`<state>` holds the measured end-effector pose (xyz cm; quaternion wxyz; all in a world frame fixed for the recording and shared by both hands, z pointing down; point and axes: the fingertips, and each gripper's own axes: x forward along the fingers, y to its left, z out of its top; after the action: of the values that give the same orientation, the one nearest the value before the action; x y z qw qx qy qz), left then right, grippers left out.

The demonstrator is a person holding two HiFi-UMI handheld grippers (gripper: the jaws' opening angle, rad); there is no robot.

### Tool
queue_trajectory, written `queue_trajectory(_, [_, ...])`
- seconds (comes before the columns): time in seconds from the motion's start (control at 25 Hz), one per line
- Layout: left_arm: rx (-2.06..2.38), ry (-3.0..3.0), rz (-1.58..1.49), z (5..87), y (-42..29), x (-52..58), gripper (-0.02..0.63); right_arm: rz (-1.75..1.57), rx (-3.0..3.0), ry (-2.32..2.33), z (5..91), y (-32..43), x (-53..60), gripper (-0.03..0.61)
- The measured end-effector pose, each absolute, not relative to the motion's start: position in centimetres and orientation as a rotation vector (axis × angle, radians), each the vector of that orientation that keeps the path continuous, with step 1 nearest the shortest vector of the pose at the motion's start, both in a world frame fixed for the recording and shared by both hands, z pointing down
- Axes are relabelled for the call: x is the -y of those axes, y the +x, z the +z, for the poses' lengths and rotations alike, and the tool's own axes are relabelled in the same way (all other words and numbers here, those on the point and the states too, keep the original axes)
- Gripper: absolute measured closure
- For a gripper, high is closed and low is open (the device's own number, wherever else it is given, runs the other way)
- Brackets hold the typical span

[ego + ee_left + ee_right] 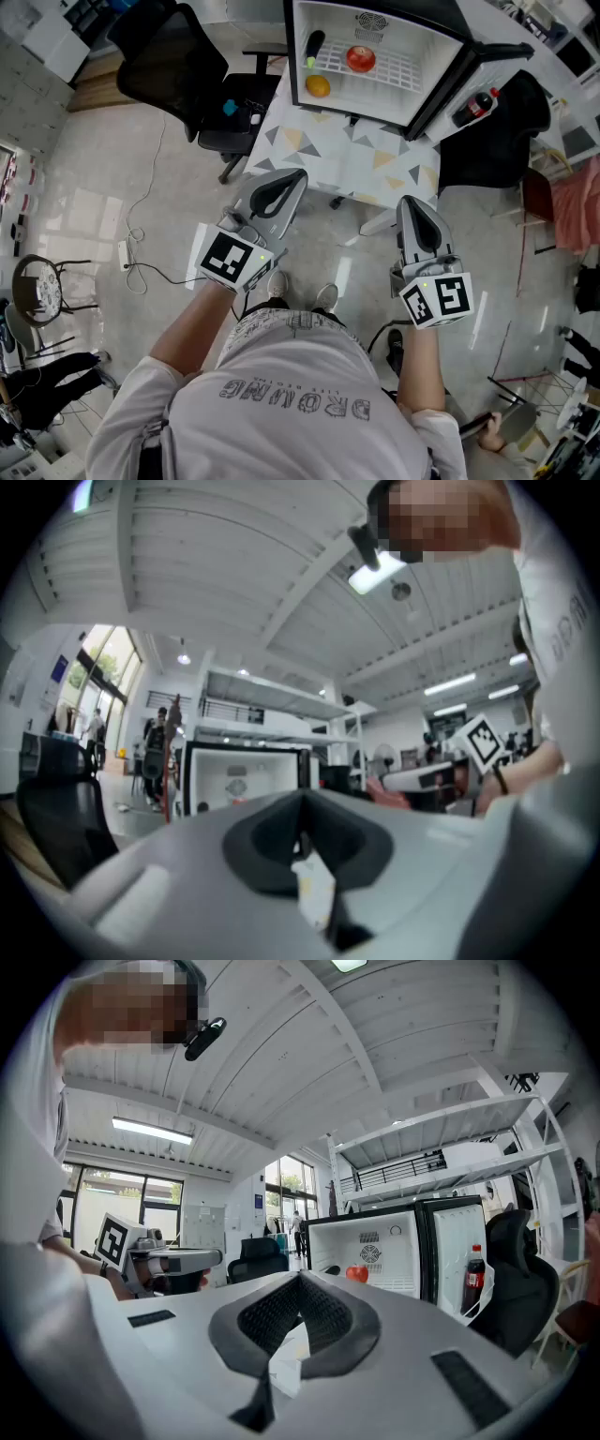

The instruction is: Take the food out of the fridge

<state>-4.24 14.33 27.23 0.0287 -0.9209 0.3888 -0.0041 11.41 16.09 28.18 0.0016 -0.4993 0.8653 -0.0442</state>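
Observation:
A small white fridge [433, 39] stands open on a patterned table [349, 161]. On its wire shelf lie a red round fruit [361, 58] and a dark long vegetable [313, 47], with an orange [318, 85] below them. A cola bottle [476, 106] stands in the door. My left gripper [292, 178] and right gripper [409, 202] are both shut and empty, held level short of the table. The right gripper view shows the fridge [375, 1251], the red fruit [356, 1273] and the bottle [472, 1279] beyond the closed jaws. In the left gripper view the fridge [244, 775] is far ahead.
A black office chair [187, 70] stands left of the table and another dark chair [497, 131] sits at its right behind the fridge door. A cable [141, 253] trails on the floor at left. A stool [37, 286] is at far left.

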Motion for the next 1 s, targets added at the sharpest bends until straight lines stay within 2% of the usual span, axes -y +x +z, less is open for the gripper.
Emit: queue_trajectory(1.0, [-1.316,-2.803,-0.012,28.5,-0.6,-12.5,0.606,-0.113,-2.754,-1.472,28.5,14.9,-13.7,0.588])
